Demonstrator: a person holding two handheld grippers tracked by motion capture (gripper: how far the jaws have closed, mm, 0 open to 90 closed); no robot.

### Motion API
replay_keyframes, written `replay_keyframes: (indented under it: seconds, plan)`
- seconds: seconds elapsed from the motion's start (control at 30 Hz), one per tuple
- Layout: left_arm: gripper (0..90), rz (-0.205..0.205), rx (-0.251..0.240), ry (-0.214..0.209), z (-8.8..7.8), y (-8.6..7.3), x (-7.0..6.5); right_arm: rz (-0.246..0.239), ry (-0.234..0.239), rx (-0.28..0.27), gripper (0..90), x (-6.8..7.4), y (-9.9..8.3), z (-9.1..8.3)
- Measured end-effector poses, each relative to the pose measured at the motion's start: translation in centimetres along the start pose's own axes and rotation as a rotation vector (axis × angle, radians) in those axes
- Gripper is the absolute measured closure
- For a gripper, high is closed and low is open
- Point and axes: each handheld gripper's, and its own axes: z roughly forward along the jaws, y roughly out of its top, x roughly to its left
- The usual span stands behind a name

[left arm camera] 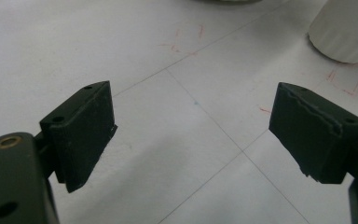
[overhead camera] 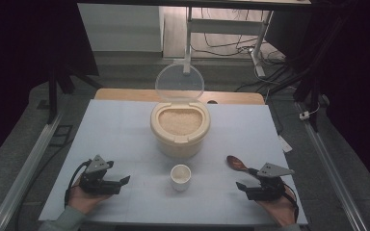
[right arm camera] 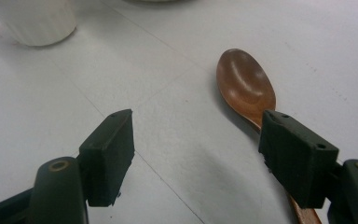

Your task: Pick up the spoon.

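Both grippers rest on worktop (overhead camera: pixel 125 125), jaws spread, nothing held. Right gripper (overhead camera: pixel 243 186) sits over wooden spoon (right arm camera: pixel 245 81) handle, likely set up to grab it; left gripper (overhead camera: pixel 123 181) parked near cup (overhead camera: pixel 180 176), rice container (overhead camera: pixel 179 126) open behind

A: High view, and the light falls mostly on the pale white table sheet (overhead camera: pixel 125 139); the left and right edges of the frame sink into near-black.

B: Soft light from above, I'd say. The clear round plastic lid (overhead camera: pixel 179 83) catches a faint sheen, no hard glare.

A: Left gripper view: the sheet reads bright, almost washed out at the far left. The small white ribbed cup (left arm camera: pixel 345 32) is slightly soft.

B: Right gripper view now. The glossy brown wooden spoon (right arm camera: pixel 245 84) shows a gentle highlight in its bowl, and a broad, diffuse shadow lies on the sheet near the black jaws.

A: All three pictures are grainy, rather low in detail.
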Motion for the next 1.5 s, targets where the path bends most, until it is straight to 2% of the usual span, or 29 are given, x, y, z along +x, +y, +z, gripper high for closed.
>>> replay_keyframes:
  seconds: [0.97, 1.07, 1.1, 1.27, 1.3, 1.37, 1.43, 1.5]
  plan:
    - [13.0, -0.011, 0.007, 0.003, 0.1, -0.1, 0.2, 0.012, 0.042, 0.013, 29.5, -0.1, 0.9, -0.6]
    - [12.9, -0.013, 0.005, 0.004, 0.0, -0.1, 0.2, 0.002, 0.039, 0.044, 30.5, -0.2, 1.3, -0.8]
    - [12.9, -0.012, 0.006, 0.004, 0.0, -0.1, 0.2, -0.004, 0.024, 0.068, 30.6, -0.3, 1.6, -0.9]
    - [12.9, -0.012, 0.006, 0.001, 0.0, -0.2, 0.2, -0.002, -0.001, 0.137, 31.1, -0.7, 2.5, -1.2]
    - [12.9, -0.013, 0.006, 0.0, 0.0, -0.2, 0.2, -0.002, -0.001, 0.137, 31.1, -0.7, 2.5, -1.2]
    - [12.8, -0.013, 0.008, -0.001, 0.0, -0.2, 0.2, -0.013, -0.011, 0.178, 31.1, -1.1, 3.3, -1.4]
    - [12.7, -0.013, 0.011, -0.003, 0.0, -0.2, 0.2, -0.009, -0.015, 0.192, 31.0, -1.2, 3.5, -1.6]
    - [12.6, -0.013, 0.013, -0.006, 0.1, -0.2, 0.1, -0.016, -0.02, 0.244, 30.5, -1.7, 4.3, -1.8]
